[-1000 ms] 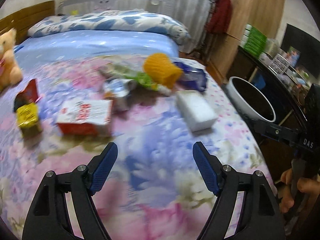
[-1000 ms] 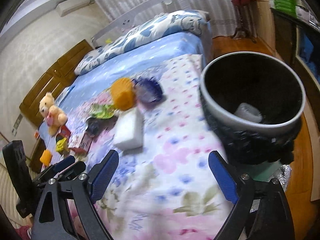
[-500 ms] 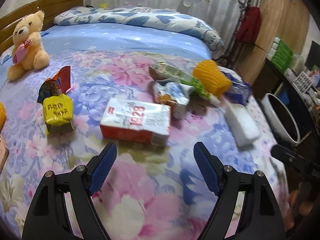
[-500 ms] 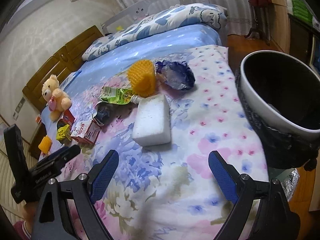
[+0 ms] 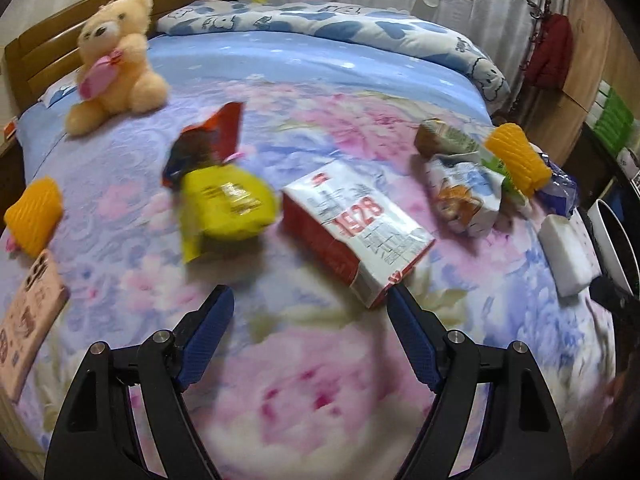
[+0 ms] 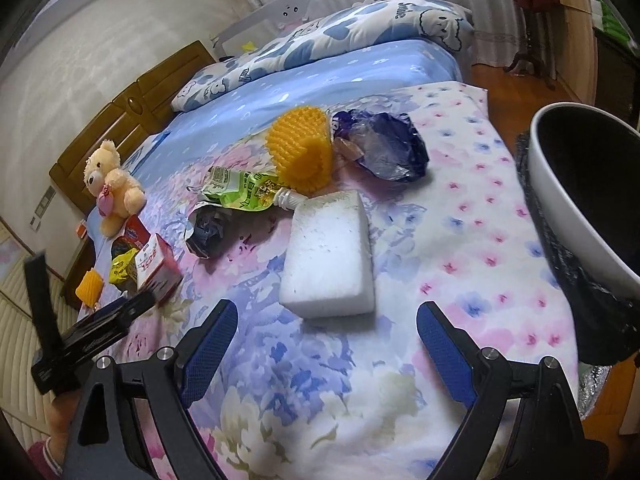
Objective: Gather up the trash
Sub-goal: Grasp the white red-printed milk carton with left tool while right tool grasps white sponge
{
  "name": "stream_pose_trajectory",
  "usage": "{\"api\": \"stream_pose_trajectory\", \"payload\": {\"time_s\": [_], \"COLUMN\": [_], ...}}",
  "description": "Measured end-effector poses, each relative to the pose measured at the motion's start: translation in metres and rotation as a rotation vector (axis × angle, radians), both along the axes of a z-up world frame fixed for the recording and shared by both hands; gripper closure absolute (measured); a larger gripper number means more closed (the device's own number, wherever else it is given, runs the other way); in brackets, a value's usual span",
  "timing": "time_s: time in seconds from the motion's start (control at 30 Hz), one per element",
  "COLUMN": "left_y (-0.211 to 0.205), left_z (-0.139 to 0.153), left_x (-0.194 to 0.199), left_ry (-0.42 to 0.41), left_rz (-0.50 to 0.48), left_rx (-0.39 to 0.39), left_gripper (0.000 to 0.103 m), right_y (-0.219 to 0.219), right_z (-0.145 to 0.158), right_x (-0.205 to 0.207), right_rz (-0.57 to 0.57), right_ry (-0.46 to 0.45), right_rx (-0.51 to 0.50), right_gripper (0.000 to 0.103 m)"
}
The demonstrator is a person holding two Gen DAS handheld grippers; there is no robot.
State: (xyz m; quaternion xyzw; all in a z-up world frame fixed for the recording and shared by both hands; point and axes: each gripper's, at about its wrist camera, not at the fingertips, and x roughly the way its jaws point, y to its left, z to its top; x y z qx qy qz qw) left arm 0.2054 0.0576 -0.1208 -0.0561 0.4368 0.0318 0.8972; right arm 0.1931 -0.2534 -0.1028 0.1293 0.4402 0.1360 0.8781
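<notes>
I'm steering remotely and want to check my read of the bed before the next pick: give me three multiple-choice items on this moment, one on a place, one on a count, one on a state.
1. Which item lies nearest ahead of the right gripper?
A. the white foam block
B. the teddy bear
C. the purple wrapper

2. How many yellow foam nets are on the bed?
A. one
B. two
C. four

3. How does the left gripper stand?
A. shut on the red and white carton
B. shut on nothing
C. open, holding nothing

Answers:
1. A, the white foam block sits just beyond the fingertips, while the teddy bear and purple wrapper lie farther off.
2. B, one yellow foam net lies at the left edge, another near the bin side.
3. C, the jaws stand wide apart over bare bedspread, the red and white carton beyond them.
</notes>
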Motion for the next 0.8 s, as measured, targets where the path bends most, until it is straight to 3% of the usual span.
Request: {"api": "stream_pose_trajectory", "payload": {"time_s": [0.13, 0.23, 0.37, 0.57, 0.6, 0.63, 0.7, 0.8], "left_y": [-0.011, -0.03, -0.041, -0.03, -0.028, -0.027, -0.026, -0.025], "left_z": [0.006, 0.008, 0.002, -0.007, -0.009, -0.011, -0.01, -0.007], "left_x": [-0.003, 0.011, 0.034, 0.053, 0.053, 0.051, 0.047, 0.035], "left_ry": [-0.013, -0.011, 0.022, 0.052, 0.054, 0.056, 0.044, 0.026], "left_rz": [-0.043, -0.056, 0.002, 0.08, 0.08, 0.075, 0.051, 0.003], "left_rx": [-0.055, -0.043, 0.011, 0.02, 0.023, 0.025, 0.026, -0.026], "left_gripper": [0.022, 0.022, 0.022, 0.024, 0.028, 0.041, 0.044, 0.048], "right_y": [0.005, 0.008, 0.008, 0.017, 0.02, 0.022, 0.025, 0.024], "right_z": [-0.003, -0.006, -0.008, -0.008, -0.009, -0.009, -0.01, -0.007], "right_x": [0.009, 0.017, 0.025, 0.037, 0.038, 0.038, 0.037, 0.032], "right_rz": [-0.003, -0.009, -0.026, -0.025, -0.023, -0.023, -0.017, 0.01], "right_ry": [0.0, 0.008, 0.007, -0.001, -0.009, -0.013, -0.025, -0.028], "right_rx": [-0.013, -0.042, -0.074, -0.12, -0.145, -0.164, -0.21, -0.197], "right_gripper": [0.011, 0.012, 0.017, 0.021, 0.024, 0.027, 0.048, 0.056]}}
